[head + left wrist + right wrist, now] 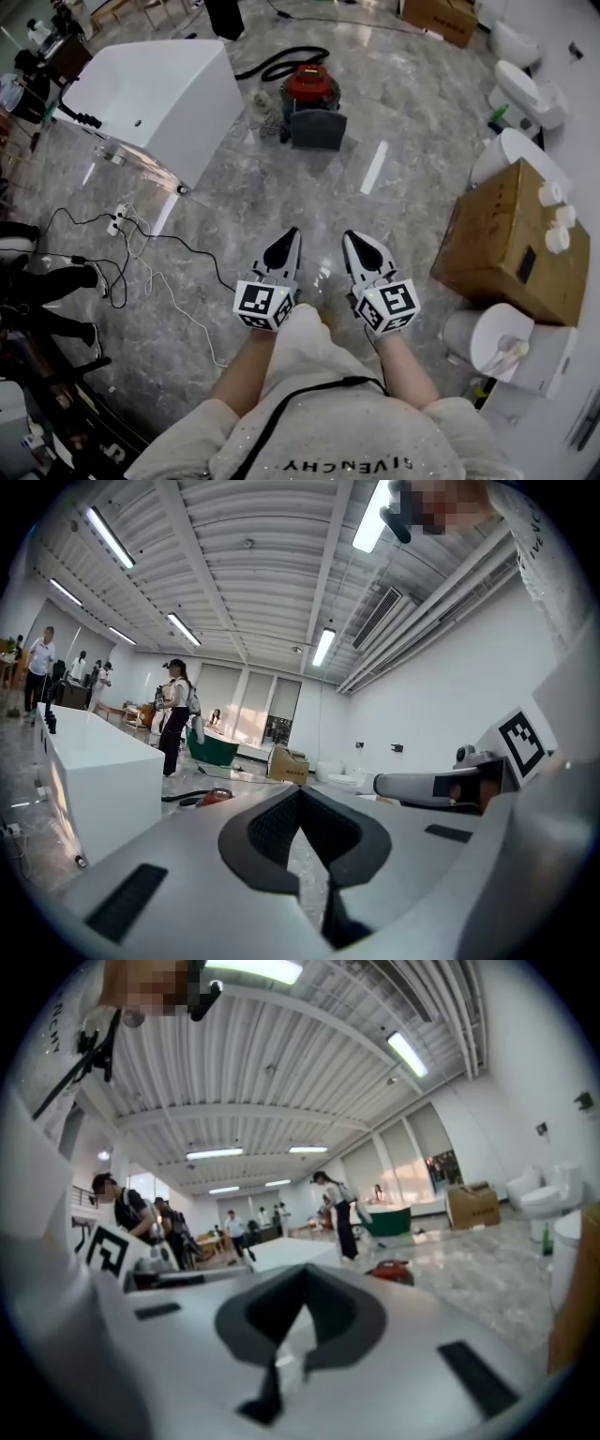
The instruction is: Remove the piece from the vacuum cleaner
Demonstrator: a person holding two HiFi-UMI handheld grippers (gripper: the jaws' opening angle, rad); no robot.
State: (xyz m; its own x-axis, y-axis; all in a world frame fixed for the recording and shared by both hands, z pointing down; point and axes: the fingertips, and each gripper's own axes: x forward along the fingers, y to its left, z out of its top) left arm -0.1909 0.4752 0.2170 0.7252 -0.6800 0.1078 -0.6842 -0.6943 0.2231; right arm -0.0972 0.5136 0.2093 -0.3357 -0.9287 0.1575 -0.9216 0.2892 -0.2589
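Head view: one vacuum cleaner (312,92); two grippers, left gripper (292,232) and right gripper (349,235), jaws together, empty.

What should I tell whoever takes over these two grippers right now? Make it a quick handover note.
Left gripper: jaws shut, empty.
Right gripper: jaws shut, empty.
Both are held low in front of the person, tips pointing toward the vacuum cleaner.
The vacuum cleaner sits on the floor ahead, right of the white block, with its hose behind it.
Done: nothing, the vacuum cleaner is untouched.
Left: walk up, open the jaws, do the removal.
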